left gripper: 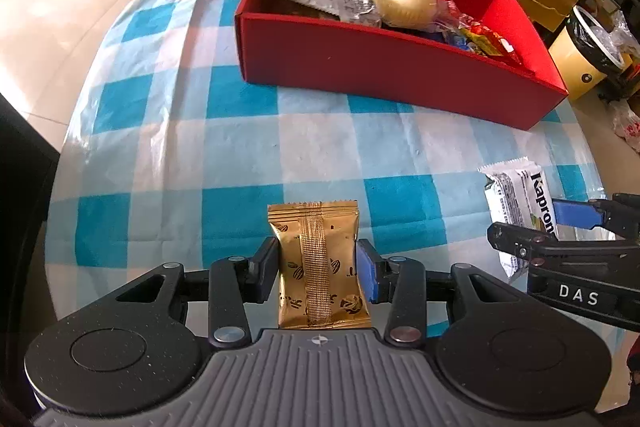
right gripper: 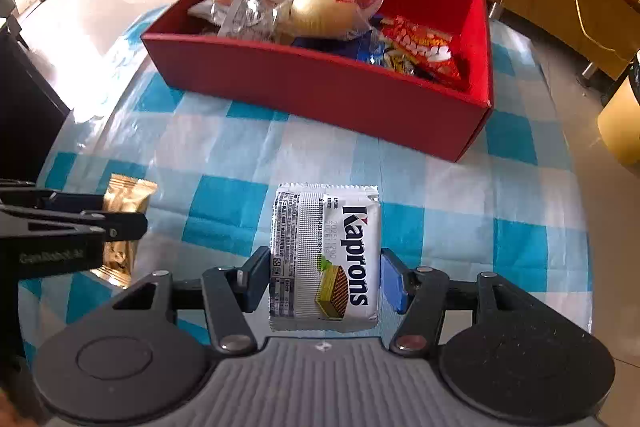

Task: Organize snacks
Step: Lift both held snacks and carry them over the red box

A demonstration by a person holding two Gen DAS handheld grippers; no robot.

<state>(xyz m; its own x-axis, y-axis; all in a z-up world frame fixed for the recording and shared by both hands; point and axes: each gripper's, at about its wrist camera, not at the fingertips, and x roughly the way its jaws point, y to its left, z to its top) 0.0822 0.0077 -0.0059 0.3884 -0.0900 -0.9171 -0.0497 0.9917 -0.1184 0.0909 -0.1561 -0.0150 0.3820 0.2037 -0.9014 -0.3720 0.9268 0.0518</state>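
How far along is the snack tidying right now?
Several snacks already lie in the red box. In hand: the left gripper is shut on the gold packet, and the right gripper straddles the Kaprons wafer. Left: both packets still need boxing.

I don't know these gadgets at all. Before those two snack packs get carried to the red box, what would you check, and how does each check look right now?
1. Left gripper clamped on the gold packet: ok, both pads press its sides.
2. Right gripper clamped on the white wafer pack: cannot tell; the blue pad seems to stand slightly off its edge.
3. Red box open on top: ok.
4. Room left in the box: ok, though snacks already fill much of it.
5. Blue checked tablecloth between packs and box free of obstacles: ok.
6. The grippers apart from each other: ok, side by side, not touching.
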